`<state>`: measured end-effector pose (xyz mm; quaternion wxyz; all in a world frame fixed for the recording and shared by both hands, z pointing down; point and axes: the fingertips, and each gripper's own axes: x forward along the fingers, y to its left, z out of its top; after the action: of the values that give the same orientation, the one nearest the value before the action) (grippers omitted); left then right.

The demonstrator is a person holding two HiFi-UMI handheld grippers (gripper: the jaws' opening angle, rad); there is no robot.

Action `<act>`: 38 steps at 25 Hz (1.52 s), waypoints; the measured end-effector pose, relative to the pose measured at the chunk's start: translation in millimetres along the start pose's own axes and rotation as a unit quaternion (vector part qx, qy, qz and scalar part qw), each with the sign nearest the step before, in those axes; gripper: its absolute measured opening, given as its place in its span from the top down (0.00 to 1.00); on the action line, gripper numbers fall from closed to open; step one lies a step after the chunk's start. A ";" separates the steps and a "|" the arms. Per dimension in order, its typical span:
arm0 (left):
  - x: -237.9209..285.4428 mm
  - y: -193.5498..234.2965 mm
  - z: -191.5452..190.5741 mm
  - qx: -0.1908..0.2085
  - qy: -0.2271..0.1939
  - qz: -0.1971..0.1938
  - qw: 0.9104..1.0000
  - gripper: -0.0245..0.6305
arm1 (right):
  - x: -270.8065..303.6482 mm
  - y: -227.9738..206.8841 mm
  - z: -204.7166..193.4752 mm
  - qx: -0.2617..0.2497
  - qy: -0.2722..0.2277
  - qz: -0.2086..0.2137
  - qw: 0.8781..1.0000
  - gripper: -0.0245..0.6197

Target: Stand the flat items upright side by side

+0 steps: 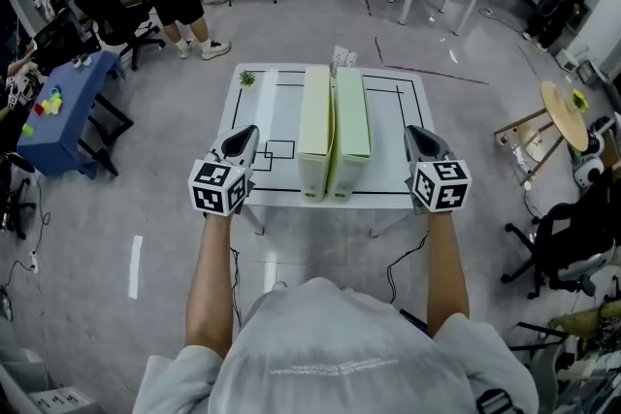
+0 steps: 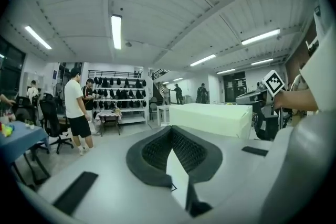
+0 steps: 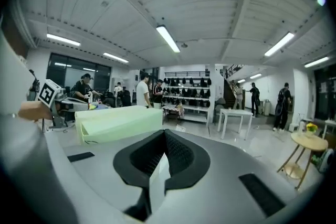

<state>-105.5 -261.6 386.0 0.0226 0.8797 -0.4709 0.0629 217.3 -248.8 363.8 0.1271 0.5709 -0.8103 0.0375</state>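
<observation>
I'm holding the left tongs point(image 1: 240, 142) and right tongs point(image 1: 423, 143) pinched together, empty, flanking two pale-green slab-shaped boxes point(image 1: 333, 126) standing upright, touching, on the white table point(image 1: 388, 155). They're probably light, stiff and tippy, so I'm favouring their top edges.

Two tall, pale green, slab-shaped boxes point(image 1: 315, 126) stood close together along the middle of the white line-marked table point(image 1: 393, 141), barring any passage across it. Bare strips of tabletop lay open to the left and right of them. A small green plant point(image 1: 246, 79) occupied the table's upper-left corner.
</observation>
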 end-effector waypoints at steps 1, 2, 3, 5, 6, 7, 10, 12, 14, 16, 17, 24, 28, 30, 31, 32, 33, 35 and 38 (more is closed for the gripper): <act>1.4 -2.2 9.2 0.009 -0.003 0.001 1.000 0.93 | -1.5 5.1 11.4 -0.019 -0.009 0.001 1.000 0.92; 2.7 -4.7 17.6 0.015 -0.006 0.001 1.000 0.93 | -3.2 10.0 22.0 -0.034 -0.018 0.002 0.999 0.92; 3.7 -7.6 25.3 0.018 -0.010 -0.001 1.000 0.93 | -5.2 14.7 31.9 -0.047 -0.025 0.005 0.999 0.92; 4.0 -14.9 39.6 0.023 -0.017 -0.010 1.000 0.93 | -10.3 24.4 49.9 -0.061 -0.041 0.012 0.997 0.92; 3.6 -18.9 46.5 0.029 -0.021 -0.016 0.999 0.93 | -12.7 29.0 57.9 -0.067 -0.048 0.016 0.996 0.92; 3.2 -22.4 53.2 0.038 -0.025 -0.020 0.999 0.93 | -14.6 32.8 65.3 -0.072 -0.056 0.019 0.996 0.92; 3.1 -30.4 71.5 0.062 -0.031 -0.022 0.997 0.93 | -19.5 39.6 82.1 -0.086 -0.071 0.021 0.994 0.92; 2.6 -34.5 81.2 0.081 -0.028 -0.018 0.996 0.93 | -23.1 42.8 90.4 -0.096 -0.078 0.021 0.992 0.92; 1.1 -39.0 90.0 0.101 -0.030 -0.013 0.994 0.93 | -25.7 46.0 95.8 -0.110 -0.083 0.019 0.990 0.92; -0.3 -43.9 97.2 0.110 -0.040 -0.013 0.993 0.93 | -26.5 49.1 98.6 -0.121 -0.086 0.020 0.989 0.92; -0.9 -46.1 99.8 0.112 -0.045 -0.015 0.993 0.93 | -26.7 50.6 99.5 -0.124 -0.087 0.021 0.988 0.92; -2.9 -57.3 106.7 0.114 -0.063 -0.024 0.991 0.93 | -30.9 51.2 97.9 -0.144 -0.086 0.012 0.986 0.92; -3.5 -63.2 108.4 0.119 -0.064 -0.029 0.990 0.93 | -31.2 53.5 97.5 -0.144 -0.087 0.019 0.986 0.92; -3.2 -63.8 108.8 0.119 -0.065 -0.028 0.990 0.93 | -30.3 54.9 96.7 -0.145 -0.086 0.021 0.985 0.92; -3.4 -64.4 108.8 0.119 -0.064 -0.029 0.990 0.93 | -30.0 55.7 96.4 -0.145 -0.085 0.022 0.985 0.92; -3.8 -65.3 108.6 0.121 -0.062 -0.031 0.990 0.93 | -29.8 56.7 96.1 -0.146 -0.084 0.023 0.985 0.92; -4.2 -65.8 108.3 0.120 -0.061 -0.033 0.990 0.93 | -29.9 57.6 95.9 -0.146 -0.084 0.025 0.985 0.92; -4.3 -65.5 106.6 0.114 -0.060 -0.034 0.991 0.93 | -29.9 58.4 94.8 -0.146 -0.082 0.026 0.985 0.92; -2.6 -66.7 102.8 0.111 -0.057 -0.036 0.991 0.93 | -28.6 57.2 91.7 -0.145 -0.079 0.024 0.986 0.92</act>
<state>-42.3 -232.5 285.1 -0.1003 0.8953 -0.4292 0.0636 157.9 -221.8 273.0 0.1434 0.5278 -0.8281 -0.1228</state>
